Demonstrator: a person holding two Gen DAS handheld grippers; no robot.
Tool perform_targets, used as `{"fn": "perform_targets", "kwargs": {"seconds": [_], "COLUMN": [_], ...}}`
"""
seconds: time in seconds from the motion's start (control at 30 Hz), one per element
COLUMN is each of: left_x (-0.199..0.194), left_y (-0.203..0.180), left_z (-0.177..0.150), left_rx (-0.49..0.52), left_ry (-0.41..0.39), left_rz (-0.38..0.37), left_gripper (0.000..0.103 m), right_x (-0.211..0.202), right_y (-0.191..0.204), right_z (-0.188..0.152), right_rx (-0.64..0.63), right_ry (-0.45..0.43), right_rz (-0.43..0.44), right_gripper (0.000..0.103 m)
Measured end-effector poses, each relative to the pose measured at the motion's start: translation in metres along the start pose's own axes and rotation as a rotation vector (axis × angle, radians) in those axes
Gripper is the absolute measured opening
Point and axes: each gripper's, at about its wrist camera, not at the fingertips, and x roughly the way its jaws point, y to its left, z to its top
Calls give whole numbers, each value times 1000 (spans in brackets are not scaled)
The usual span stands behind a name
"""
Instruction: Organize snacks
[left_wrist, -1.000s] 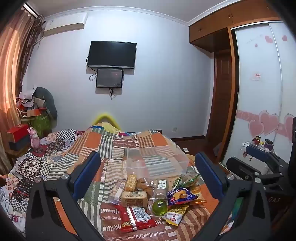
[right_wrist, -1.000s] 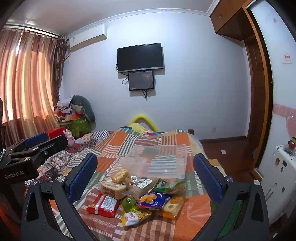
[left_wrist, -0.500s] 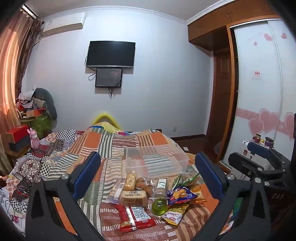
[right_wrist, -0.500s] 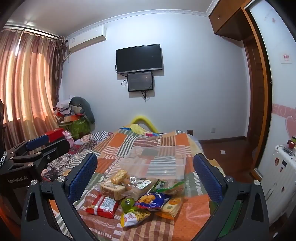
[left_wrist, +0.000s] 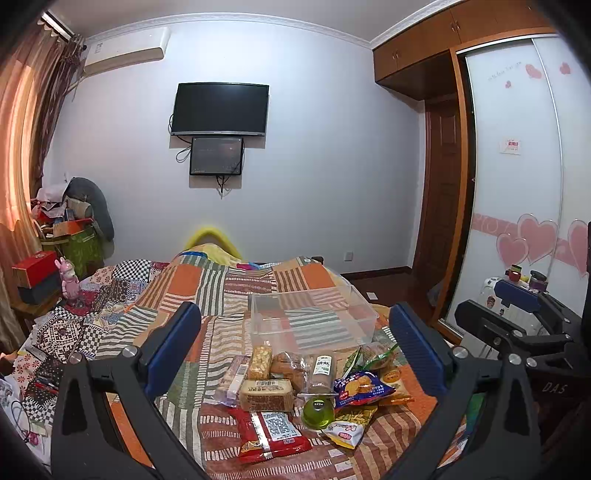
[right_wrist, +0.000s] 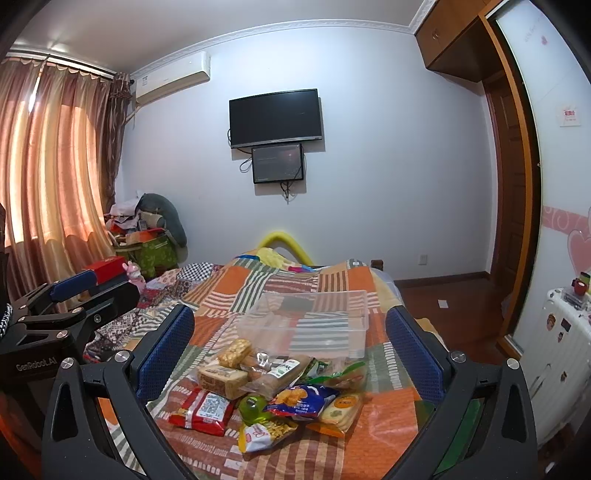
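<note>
A pile of snack packets lies on the patchwork bed: a red packet (left_wrist: 271, 432), a brown biscuit pack (left_wrist: 266, 394), a green round jelly (left_wrist: 317, 411), a blue chip bag (left_wrist: 362, 386) and a yellow packet (left_wrist: 349, 424). Behind them stands an empty clear plastic box (left_wrist: 314, 325). My left gripper (left_wrist: 295, 347) is open and empty above the near edge of the pile. My right gripper (right_wrist: 290, 347) is open and empty, over the same pile, with the red packet (right_wrist: 203, 410), blue bag (right_wrist: 301, 400) and clear box (right_wrist: 306, 321) in its view.
The bed's patchwork cover (left_wrist: 192, 291) stretches back to a yellow headboard (left_wrist: 210, 236). A cluttered side table (left_wrist: 40, 273) stands at the left, a wardrobe (left_wrist: 517, 221) and a white suitcase (right_wrist: 565, 354) at the right. A TV (left_wrist: 219, 109) hangs on the far wall.
Both grippers have drifted only slightly; the views are almost the same. Nothing on the bed has moved.
</note>
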Motion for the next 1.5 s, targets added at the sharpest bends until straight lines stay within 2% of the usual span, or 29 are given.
{"fn": "perform_targets", "kwargs": {"seconds": [1.5], "left_x": [8], "left_y": [-4], "left_z": [-5], "left_rx": [2], "left_ry": [16], "left_rz": [-8], "left_gripper": [103], "right_x": [-1], "right_y": [-2], "right_z": [1], "right_rx": [14], "right_ry": [11], "right_rz": [1], "right_gripper": [103]}}
